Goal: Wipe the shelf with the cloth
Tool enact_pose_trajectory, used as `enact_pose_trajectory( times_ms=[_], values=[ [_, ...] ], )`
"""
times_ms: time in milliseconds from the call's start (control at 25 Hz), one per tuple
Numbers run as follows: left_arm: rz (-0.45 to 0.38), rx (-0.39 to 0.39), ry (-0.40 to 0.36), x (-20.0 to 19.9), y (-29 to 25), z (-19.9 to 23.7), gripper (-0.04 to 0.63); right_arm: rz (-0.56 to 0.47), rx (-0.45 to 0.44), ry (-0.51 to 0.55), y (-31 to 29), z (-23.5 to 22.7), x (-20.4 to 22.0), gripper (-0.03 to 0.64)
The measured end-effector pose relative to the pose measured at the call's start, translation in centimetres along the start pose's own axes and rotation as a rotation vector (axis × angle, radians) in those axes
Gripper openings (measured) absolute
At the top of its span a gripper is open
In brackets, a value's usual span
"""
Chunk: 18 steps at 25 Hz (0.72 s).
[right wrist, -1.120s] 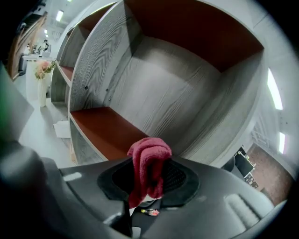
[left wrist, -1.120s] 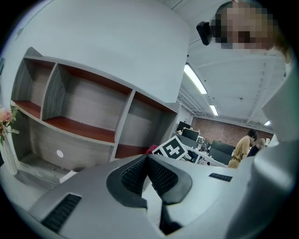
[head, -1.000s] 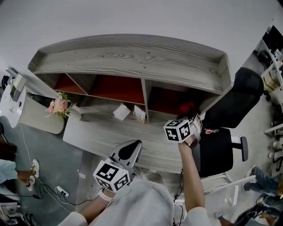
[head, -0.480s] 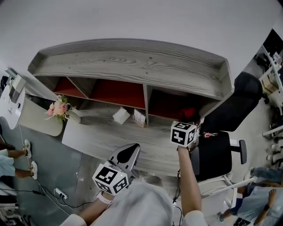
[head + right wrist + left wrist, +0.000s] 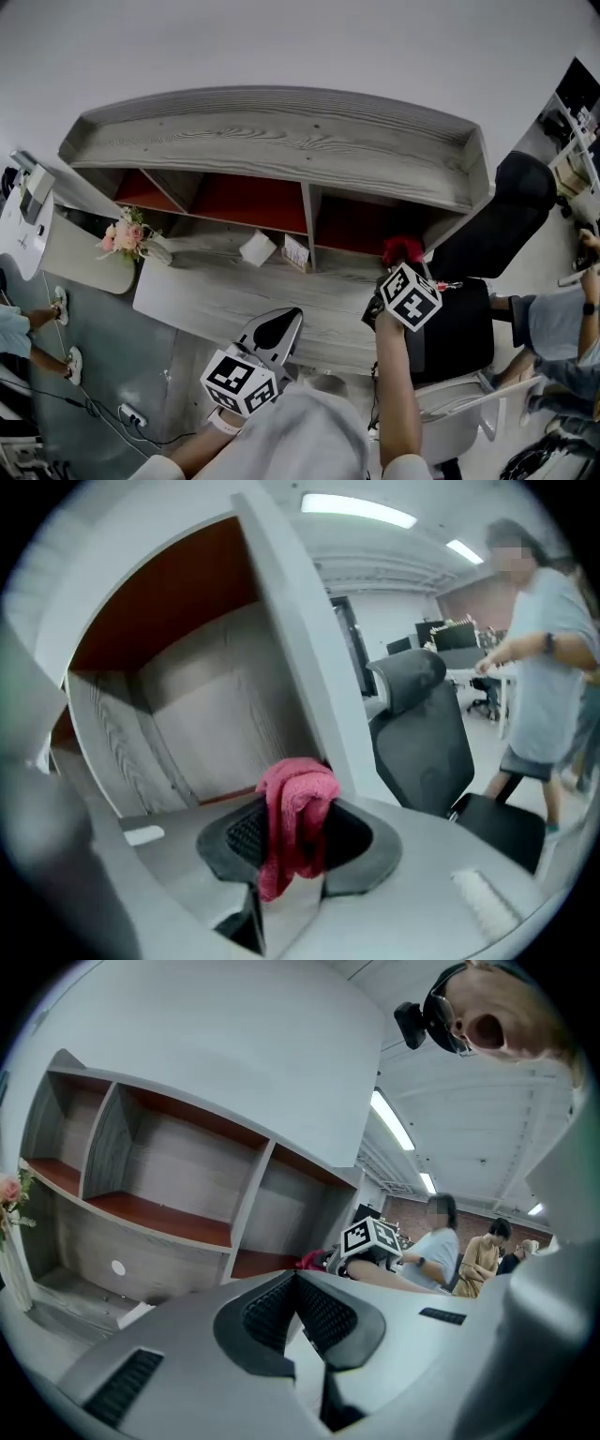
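Observation:
A grey wooden shelf unit [image 5: 281, 141] with red-brown boards stands on a grey desk [image 5: 281, 300]. My right gripper [image 5: 401, 258] is shut on a red cloth [image 5: 402, 249] and sits at the front of the shelf's right compartment [image 5: 356, 225]. In the right gripper view the red cloth [image 5: 292, 822] hangs bunched between the pads, facing that compartment [image 5: 216, 714]. My left gripper [image 5: 278, 325] hovers low over the desk's near edge, jaws together with nothing in them. In the left gripper view the shelf [image 5: 169, 1176] lies ahead.
A small flower bunch [image 5: 127, 232], a white box [image 5: 256, 247] and a card [image 5: 296, 249] sit on the desk under the shelf. A black office chair [image 5: 487, 253] stands close on the right. People stand at the right [image 5: 553, 328] and left [image 5: 19, 328] edges.
My right gripper with the red cloth has drawn back a little from the right compartment and tilted. The left gripper has barely moved. A person has walked in at the right.

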<state>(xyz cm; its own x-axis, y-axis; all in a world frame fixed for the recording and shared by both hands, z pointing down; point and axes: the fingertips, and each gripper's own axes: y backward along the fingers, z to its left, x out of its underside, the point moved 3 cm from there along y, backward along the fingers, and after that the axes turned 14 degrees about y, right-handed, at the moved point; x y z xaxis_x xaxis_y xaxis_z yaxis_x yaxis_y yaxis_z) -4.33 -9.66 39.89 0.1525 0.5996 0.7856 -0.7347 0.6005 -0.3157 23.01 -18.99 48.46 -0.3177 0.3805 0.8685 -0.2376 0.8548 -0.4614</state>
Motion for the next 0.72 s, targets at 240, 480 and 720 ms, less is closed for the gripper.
enact_pose_trajectory(
  times_ms=[240, 480, 720],
  values=[
    [-0.005, -0.004, -0.003, -0.3, 0.2, 0.1, 0.006, -0.160, -0.048, -0.390, 1.6, -0.2, -2.9, 0.129],
    [-0.016, -0.012, 0.001, -0.7, 0.5, 0.3, 0.006, -0.255, -0.099, -0.476, 2.8, 0.4, -6.4, 0.129],
    [-0.025, -0.011, 0.002, -1.1, 0.7, 0.3, 0.006, -0.366, -0.147, -0.498, 4.9, 1.1, -10.3, 0.129]
  ],
)
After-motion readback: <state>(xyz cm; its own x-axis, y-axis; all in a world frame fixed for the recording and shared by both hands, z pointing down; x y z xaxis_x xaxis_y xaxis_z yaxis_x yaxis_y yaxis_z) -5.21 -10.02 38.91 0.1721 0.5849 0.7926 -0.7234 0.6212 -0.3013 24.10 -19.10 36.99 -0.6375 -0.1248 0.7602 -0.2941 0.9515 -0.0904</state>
